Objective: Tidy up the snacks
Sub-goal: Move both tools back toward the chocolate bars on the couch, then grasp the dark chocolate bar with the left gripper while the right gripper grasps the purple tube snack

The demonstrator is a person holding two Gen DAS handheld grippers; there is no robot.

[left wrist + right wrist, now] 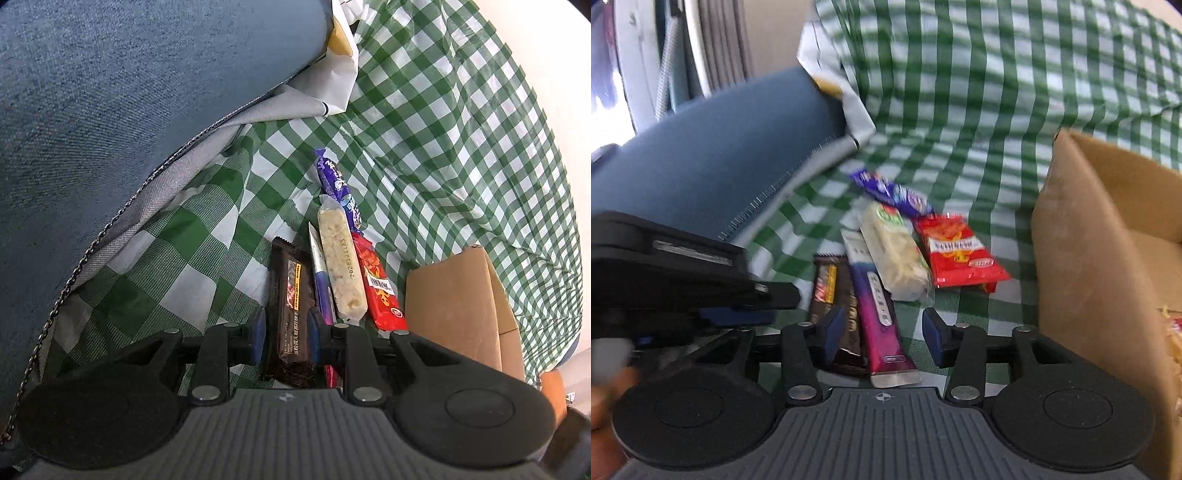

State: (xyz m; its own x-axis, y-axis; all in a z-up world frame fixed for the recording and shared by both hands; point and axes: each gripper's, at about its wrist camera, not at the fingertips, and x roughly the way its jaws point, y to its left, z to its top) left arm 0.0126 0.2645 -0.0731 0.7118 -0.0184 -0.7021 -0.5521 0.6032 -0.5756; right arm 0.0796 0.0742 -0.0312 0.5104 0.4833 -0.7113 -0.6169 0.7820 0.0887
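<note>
Several snack bars lie in a heap on the green checked cloth (pixel 424 122). My left gripper (pixel 287 334) has its jaws closed around the dark brown chocolate bar (pixel 291 295). Beside it lie a purple and white bar (pixel 322 280), a pale rice bar (pixel 341 266), a red packet (pixel 380 288) and a blue-purple wrapper (pixel 338 184). My right gripper (pixel 882 332) is open, its fingers either side of the purple bar (pixel 877 306) and over the brown bar (pixel 827 291). The rice bar (pixel 894 251), red packet (pixel 960 251) and blue wrapper (pixel 894 192) lie beyond. The left gripper's body (pixel 683 280) shows at left.
An open cardboard box (pixel 1100 258) stands to the right of the heap; it also shows in the left wrist view (pixel 454 306). A blue cushion (pixel 110 110) with a zip rises on the left, also in the right wrist view (pixel 720 155). White paper (pixel 340 77) sticks out behind it.
</note>
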